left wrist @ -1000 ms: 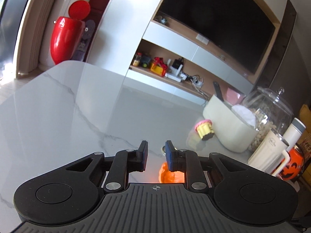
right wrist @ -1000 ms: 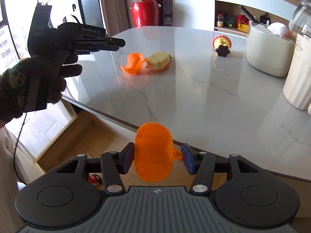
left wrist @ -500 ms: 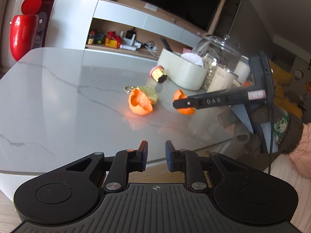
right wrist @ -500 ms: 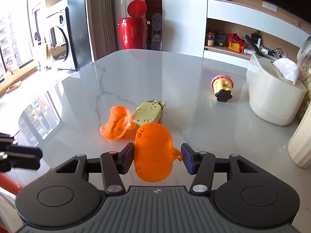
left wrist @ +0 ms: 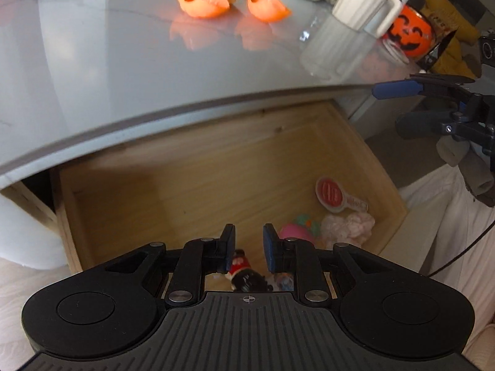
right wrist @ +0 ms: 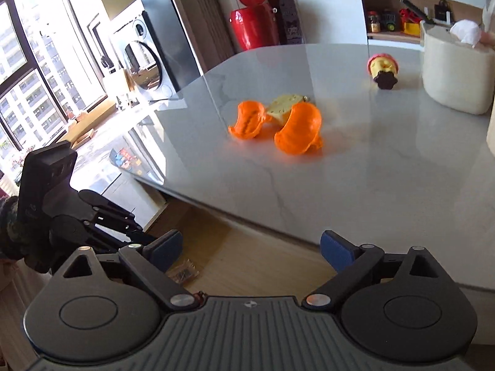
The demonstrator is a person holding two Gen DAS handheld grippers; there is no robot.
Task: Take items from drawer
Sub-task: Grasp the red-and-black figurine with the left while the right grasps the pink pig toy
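The open wooden drawer (left wrist: pixel 185 185) lies below my left gripper (left wrist: pixel 248 247), which hangs over its near end, narrowly open with nothing between its pads. Under the fingers lies a red and black figure (left wrist: pixel 247 273). To the right are a pink and green ball toy (left wrist: pixel 298 228), a pink fluffy thing (left wrist: pixel 348 225) and a red round tag (left wrist: pixel 331 196). My right gripper (right wrist: pixel 252 247) is wide open and empty at the table's edge, also seen from the left wrist as the right gripper (left wrist: pixel 399 108). Two orange shell halves (right wrist: pixel 247 120) (right wrist: pixel 298 133) rest on the marble table (right wrist: pixel 371 170).
A yellow toy (right wrist: pixel 283 108) sits behind the shells, a cupcake toy (right wrist: pixel 382 69) and a white container (right wrist: pixel 454 71) further back. A white mug (left wrist: pixel 362 3) and a pumpkin bucket (left wrist: pixel 408 31) stand near the table's right end. The table edge overhangs the drawer's far part.
My right gripper has let go of the orange shell half on the table, opened wide and drawn back to the edge. My left gripper has swung down over the open drawer.
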